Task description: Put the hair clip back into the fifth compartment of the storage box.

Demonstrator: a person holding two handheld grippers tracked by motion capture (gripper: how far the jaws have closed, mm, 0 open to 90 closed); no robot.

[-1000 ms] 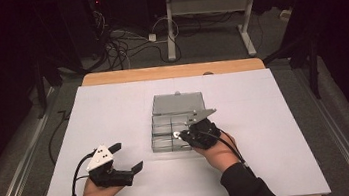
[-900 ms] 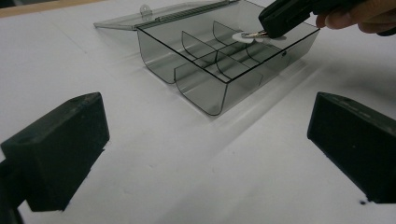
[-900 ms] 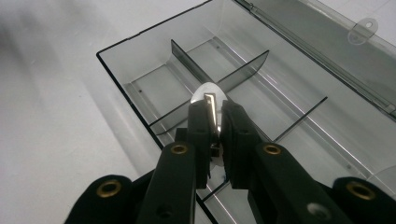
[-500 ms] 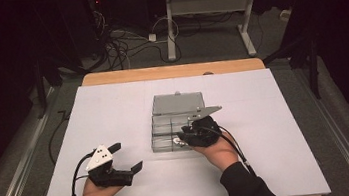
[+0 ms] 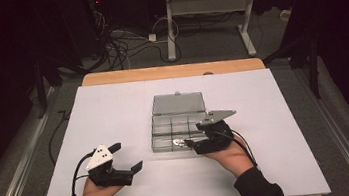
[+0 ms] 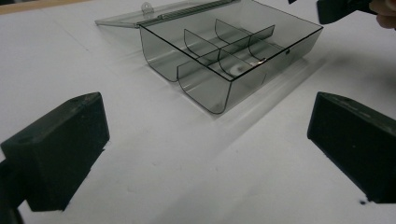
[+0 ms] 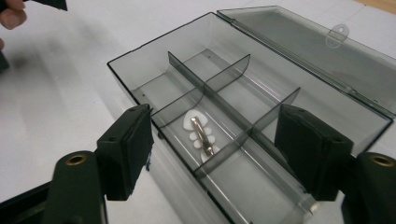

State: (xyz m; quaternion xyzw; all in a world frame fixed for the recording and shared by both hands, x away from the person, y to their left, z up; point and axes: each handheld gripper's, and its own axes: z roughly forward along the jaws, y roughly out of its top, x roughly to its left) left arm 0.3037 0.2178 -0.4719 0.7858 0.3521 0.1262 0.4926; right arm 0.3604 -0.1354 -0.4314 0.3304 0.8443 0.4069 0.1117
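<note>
The surface [image 5: 114, 115] is a wide white sheet over a wooden top, with its far wooden edge showing.

Near its middle sits a smoky clear plastic box [image 5: 178, 127], with its lid [image 5: 177, 103] thrown open and lying flat on the far side. Thin dividers split the box into small compartments.

The left tongs [image 5: 128, 157] rest on the surface toward the near left corner, well apart from the box. Their jaws stand wide with only bare white sheet between them, as the left gripper view confirms.

The right tongs [image 5: 192, 144] sit at the near right corner of the box, pointing into it. Their jaws have just been opening and now stand wide, gripping nothing. In the right gripper view they stand either side of the near row of the box, one jaw outside the front wall.

A small hair clip [image 7: 201, 135], a slim metal bar on a white flower-shaped piece, lies flat on the floor of the middle compartment of the near row, between the open jaws and clear of both.
</note>
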